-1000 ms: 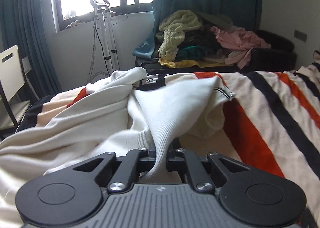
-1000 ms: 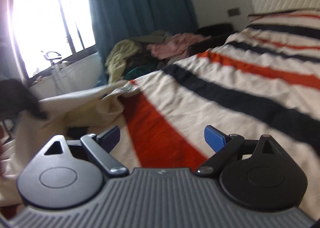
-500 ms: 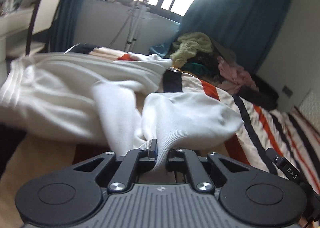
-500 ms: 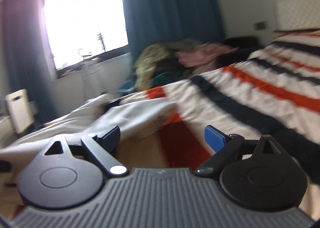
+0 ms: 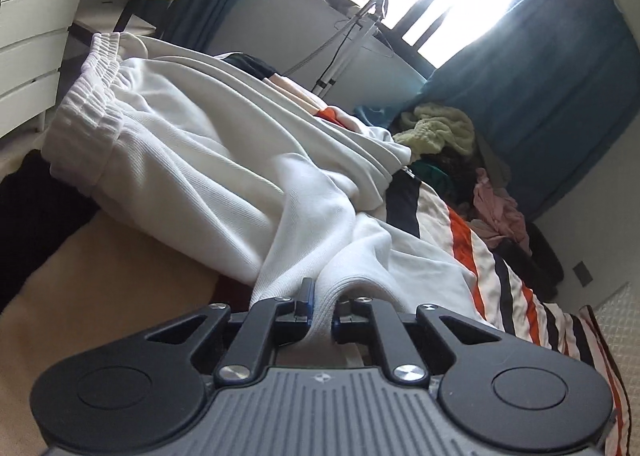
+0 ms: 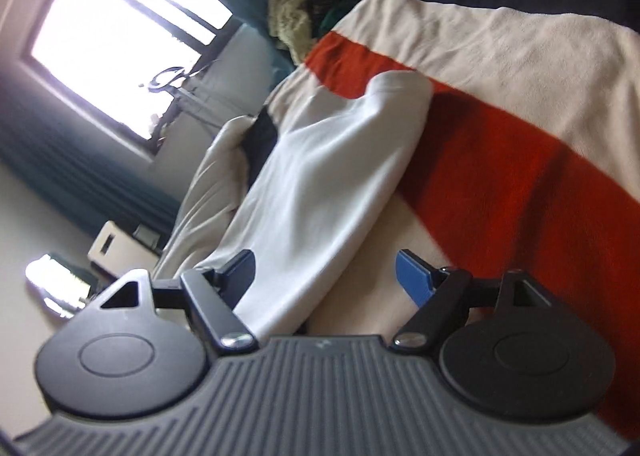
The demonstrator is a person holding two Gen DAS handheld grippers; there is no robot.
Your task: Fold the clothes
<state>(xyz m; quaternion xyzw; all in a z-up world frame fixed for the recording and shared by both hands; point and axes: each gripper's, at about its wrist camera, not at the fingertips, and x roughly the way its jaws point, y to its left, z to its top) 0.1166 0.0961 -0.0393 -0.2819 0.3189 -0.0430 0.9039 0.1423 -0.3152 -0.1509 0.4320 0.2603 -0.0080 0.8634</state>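
White trousers [image 5: 192,160] with an elastic waistband lie crumpled on a striped bed. My left gripper [image 5: 321,310] is shut on a fold of the white cloth, which bunches up between its fingers. In the right wrist view a trouser leg [image 6: 320,176] stretches away over the red stripe. My right gripper [image 6: 326,276] is open just above the near end of that leg, its left finger over the cloth and its blue right finger [image 6: 412,276] beside it. Both views are strongly tilted.
The bed cover [image 6: 500,160] has cream, red and black stripes. A heap of other clothes [image 5: 440,132] lies at the bed's far end below teal curtains. White drawers [image 5: 28,36] and a chair stand at the left, a stand at the window.
Both grippers have rolled sideways and dropped closer to the bed. The left one has dragged its fold of cloth along. The right one has come over the trouser leg, still open.
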